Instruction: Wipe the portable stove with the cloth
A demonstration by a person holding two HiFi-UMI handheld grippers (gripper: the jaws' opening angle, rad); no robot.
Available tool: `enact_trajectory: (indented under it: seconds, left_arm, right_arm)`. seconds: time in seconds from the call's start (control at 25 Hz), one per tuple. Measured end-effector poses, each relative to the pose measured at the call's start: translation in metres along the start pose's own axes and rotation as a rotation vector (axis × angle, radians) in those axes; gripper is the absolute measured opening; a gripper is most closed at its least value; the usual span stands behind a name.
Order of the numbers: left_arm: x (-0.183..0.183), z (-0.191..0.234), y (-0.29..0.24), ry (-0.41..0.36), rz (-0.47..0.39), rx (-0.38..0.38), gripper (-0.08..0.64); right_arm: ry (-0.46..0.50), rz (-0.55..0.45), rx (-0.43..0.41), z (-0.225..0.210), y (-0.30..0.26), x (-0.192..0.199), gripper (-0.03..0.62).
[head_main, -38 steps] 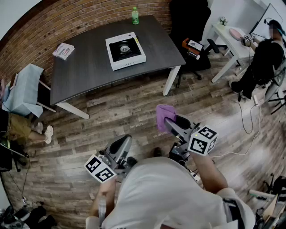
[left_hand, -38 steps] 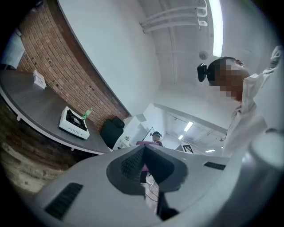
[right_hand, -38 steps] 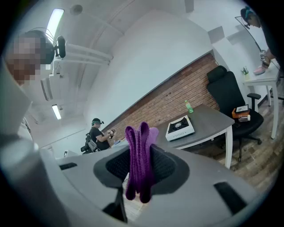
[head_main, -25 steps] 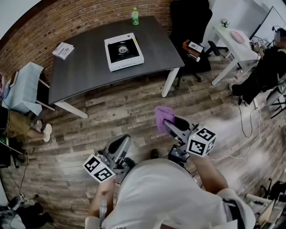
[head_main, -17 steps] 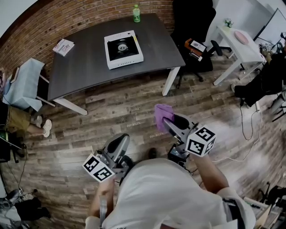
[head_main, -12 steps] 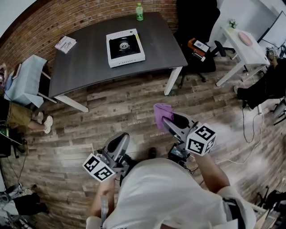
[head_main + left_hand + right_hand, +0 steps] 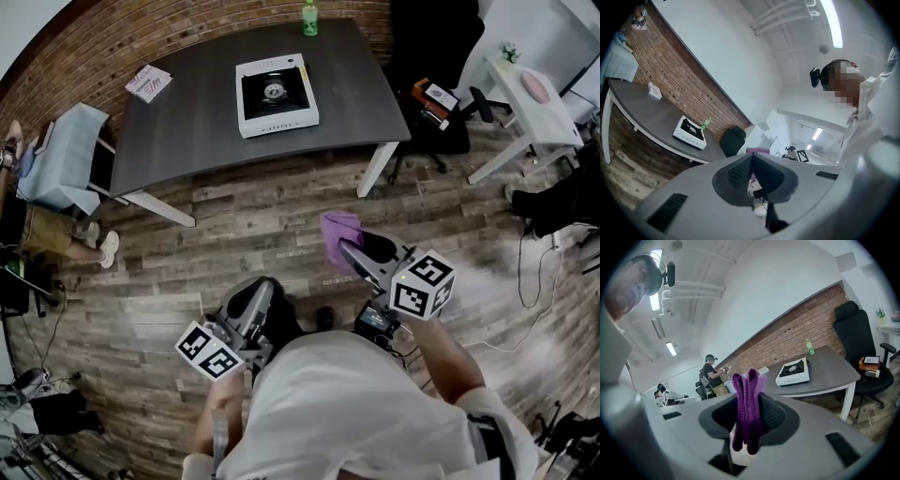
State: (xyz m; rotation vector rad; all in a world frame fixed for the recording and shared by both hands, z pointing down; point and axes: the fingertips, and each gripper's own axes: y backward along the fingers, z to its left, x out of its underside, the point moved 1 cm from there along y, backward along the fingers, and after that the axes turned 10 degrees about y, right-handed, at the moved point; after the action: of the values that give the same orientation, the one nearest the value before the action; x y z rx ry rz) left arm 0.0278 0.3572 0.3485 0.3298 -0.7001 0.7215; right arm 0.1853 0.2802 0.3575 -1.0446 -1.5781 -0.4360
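Wiping hasn't started yet imo: the right gripper [image 7: 351, 251] has its jaws clamped on the folded purple cloth [image 7: 339, 228], and the left gripper [image 7: 260, 289] has its jaws pressed together on nothing. The portable stove [image 7: 276, 95] sits on the dark table [image 7: 187, 141], well apart from both grippers, so the approach and the whole wipe are left to do.

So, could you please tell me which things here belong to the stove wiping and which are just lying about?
Job: stove on the dark table; purple cloth, clamped in the right gripper.
Lying about: green bottle; booklet; black chair; white side table.
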Motion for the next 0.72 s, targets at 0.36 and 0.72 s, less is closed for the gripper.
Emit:
enact_trajectory:
  seconds: [0.36,0.72]
  left_arm:
    - [-0.060,0.062,-0.036,-0.003,0.029,0.032,0.009]
    - [-0.139,0.130,-0.065,-0.008,0.094,0.101,0.009]
  right_arm:
    - [-0.034,0.023,0.116,-0.048,-0.070,-0.020,0.121]
    - [-0.101,0.015,0.213,-0.083,-0.147,-0.055,0.121]
